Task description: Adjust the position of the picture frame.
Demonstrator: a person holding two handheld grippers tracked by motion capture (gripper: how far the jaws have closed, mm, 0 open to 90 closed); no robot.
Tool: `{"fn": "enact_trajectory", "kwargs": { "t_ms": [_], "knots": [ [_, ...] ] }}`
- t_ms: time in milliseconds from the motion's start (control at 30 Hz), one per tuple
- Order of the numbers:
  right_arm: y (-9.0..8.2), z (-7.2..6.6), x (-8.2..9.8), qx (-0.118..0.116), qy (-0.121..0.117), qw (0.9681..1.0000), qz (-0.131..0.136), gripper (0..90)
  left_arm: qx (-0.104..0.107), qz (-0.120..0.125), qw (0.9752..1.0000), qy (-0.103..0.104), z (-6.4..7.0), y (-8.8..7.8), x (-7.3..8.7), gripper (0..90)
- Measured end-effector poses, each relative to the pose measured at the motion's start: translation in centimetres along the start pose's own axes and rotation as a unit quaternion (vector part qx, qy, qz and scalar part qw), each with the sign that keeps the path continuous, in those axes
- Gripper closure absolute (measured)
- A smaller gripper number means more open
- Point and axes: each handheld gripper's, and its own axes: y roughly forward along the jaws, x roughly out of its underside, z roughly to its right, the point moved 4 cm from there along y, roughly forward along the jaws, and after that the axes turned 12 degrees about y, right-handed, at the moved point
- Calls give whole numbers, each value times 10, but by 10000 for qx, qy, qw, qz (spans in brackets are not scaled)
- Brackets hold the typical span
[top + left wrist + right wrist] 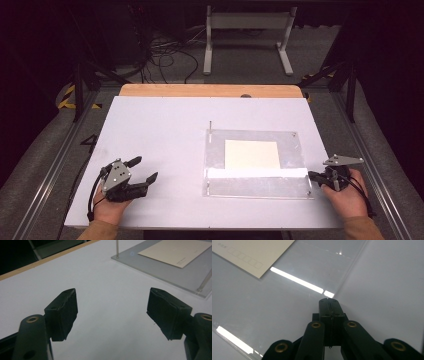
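High view, desk (160, 150): white top, and I judge it is kept bare so the work stays on one spot.
Clear plate (255, 165): flat on the right half; a thin upright pin (211, 128) at its far left corner, likely a locating stop.
Cream card (251, 154): lying on the plate, square to it, untouched.
Left tool (142, 170): jaws wide apart, empty, parked well left of the plate.
Right tool (312, 176): jaws pressed together on nothing, tip at the plate's near right corner.

White frame (247, 36) & cables (165, 55) on floor behind table (150, 130).
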Motion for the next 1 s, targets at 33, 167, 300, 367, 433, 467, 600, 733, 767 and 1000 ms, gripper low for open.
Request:
{"fn": "enact_trajectory", "kwargs": {
  "t_ms": [33,167,300,367,433,467,600,733,767,1000],
  "knots": [
    [3,-5,-2,-90,-27,10000,-3,900,-1,-2,10000,6,0,0,0,247],
    [13,-23,-8,-256,-185,9995,-16,900,25,-15,10000,1,1,1,0,243],
    [22,-40,-14,-321,-399,9987,-34,900,61,-8,10000,10,1,1,0,244],
    [24,-43,-15,-357,-428,9984,-38,900,94,-4,10000,14,2,2,-1,243],
    [28,-49,-17,-416,-481,9980,-32,900,167,3,9999,39,5,2,-2,241],
    [28,-50,-18,-406,-515,9978,-32,900,209,13,9997,82,6,3,-3,241],
    [28,-47,-18,-558,-395,9977,14,900,536,97,9984,155,18,6,-12,239],
    [25,-44,-17,-593,-351,9976,75,900,941,132,9951,254,34,17,-22,241],
    [25,-44,-17,-593,-351,9976,75,900,941,132,9951,254,34,17,-22,247],
    [12,-38,-18,-707,-164,9965,415,892,1268,-75,9911,410,59,46,-35,406]
  ]
}}
